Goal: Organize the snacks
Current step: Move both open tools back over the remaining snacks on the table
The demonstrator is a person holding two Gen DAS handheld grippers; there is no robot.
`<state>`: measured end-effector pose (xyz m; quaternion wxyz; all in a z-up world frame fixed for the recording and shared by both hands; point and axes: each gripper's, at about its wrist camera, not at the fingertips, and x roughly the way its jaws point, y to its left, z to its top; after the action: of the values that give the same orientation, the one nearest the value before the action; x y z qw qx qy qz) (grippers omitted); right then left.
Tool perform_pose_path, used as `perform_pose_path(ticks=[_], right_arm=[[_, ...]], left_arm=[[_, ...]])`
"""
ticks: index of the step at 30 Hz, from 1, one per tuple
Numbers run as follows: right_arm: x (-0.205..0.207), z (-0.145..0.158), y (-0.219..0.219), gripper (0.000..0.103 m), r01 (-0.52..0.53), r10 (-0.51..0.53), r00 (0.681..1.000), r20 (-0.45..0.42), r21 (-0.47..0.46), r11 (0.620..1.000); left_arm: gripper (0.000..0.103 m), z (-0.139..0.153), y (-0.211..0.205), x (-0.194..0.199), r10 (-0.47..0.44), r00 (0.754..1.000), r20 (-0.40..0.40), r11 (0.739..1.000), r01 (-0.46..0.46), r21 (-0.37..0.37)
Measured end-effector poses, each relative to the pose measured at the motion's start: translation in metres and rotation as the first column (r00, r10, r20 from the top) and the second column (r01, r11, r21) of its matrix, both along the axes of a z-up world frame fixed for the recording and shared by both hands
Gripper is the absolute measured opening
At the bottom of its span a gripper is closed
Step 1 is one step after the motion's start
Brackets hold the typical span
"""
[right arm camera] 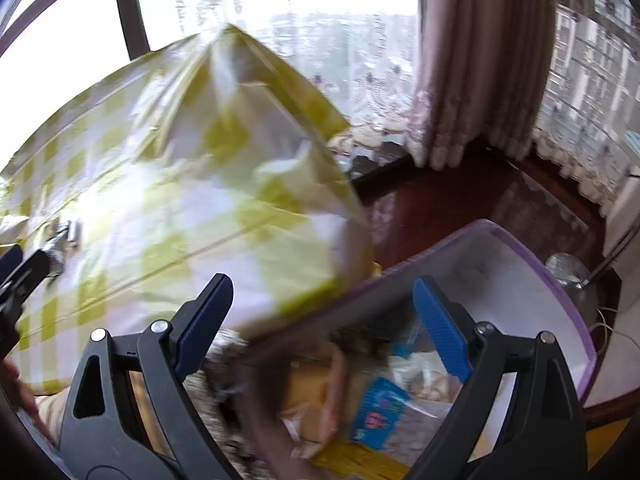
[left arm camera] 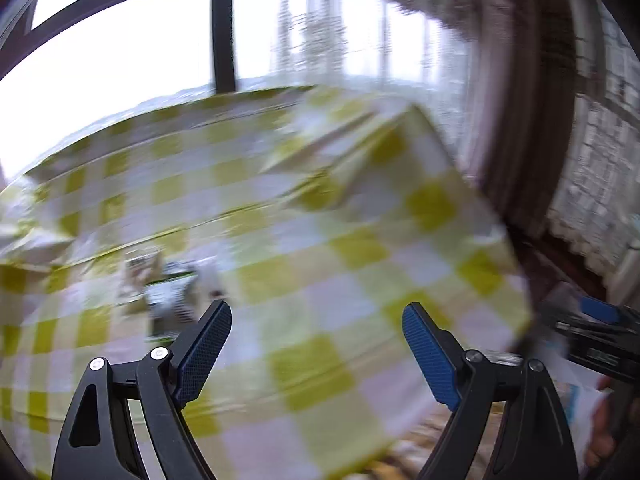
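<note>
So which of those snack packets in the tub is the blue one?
The blue packet, with pink print, lying among paler, yellowish wrappers in the purple-rimmed tub.

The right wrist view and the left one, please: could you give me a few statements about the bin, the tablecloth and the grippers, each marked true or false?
1. The clear plastic storage bin with a purple rim holds several snack packets. True; a blue packet lies among them.
2. The right gripper is clamped on the blue packet. False; its jaws stand wide apart with nothing between them.
3. The yellow-green and white checked tablecloth covers the table. True.
4. The left gripper is shut. False; its jaws are spread open and empty.
5. The bin sits on top of the checked tablecloth. False; it sits past the cloth's edge, with dark red-brown wood behind it.
</note>
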<state>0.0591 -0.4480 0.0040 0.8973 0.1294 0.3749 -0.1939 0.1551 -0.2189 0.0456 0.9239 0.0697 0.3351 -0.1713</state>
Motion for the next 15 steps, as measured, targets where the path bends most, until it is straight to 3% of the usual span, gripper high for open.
perform_pose_path(ticks=[6, 12, 15], right_arm=[[0.021, 0.003, 0.033, 0.093, -0.115, 0.113, 0.993, 0.046, 0.046, 0.992], [0.042, 0.007, 0.069, 0.093, -0.207, 0.206, 0.977, 0.055, 0.027, 0.978], [0.051, 0.009, 0.081, 0.093, -0.243, 0.241, 0.969, 0.053, 0.025, 0.97]], left_arm=[[0.088, -0.014, 0.06, 0.051, 0.223, 0.97, -0.094, 0.975, -0.224, -0.006], [0.088, -0.025, 0.093, 0.081, 0.303, 0.946, -0.115, 0.952, -0.306, -0.004], [0.081, -0.031, 0.096, 0.092, 0.305, 0.943, -0.136, 0.951, -0.308, -0.002]])
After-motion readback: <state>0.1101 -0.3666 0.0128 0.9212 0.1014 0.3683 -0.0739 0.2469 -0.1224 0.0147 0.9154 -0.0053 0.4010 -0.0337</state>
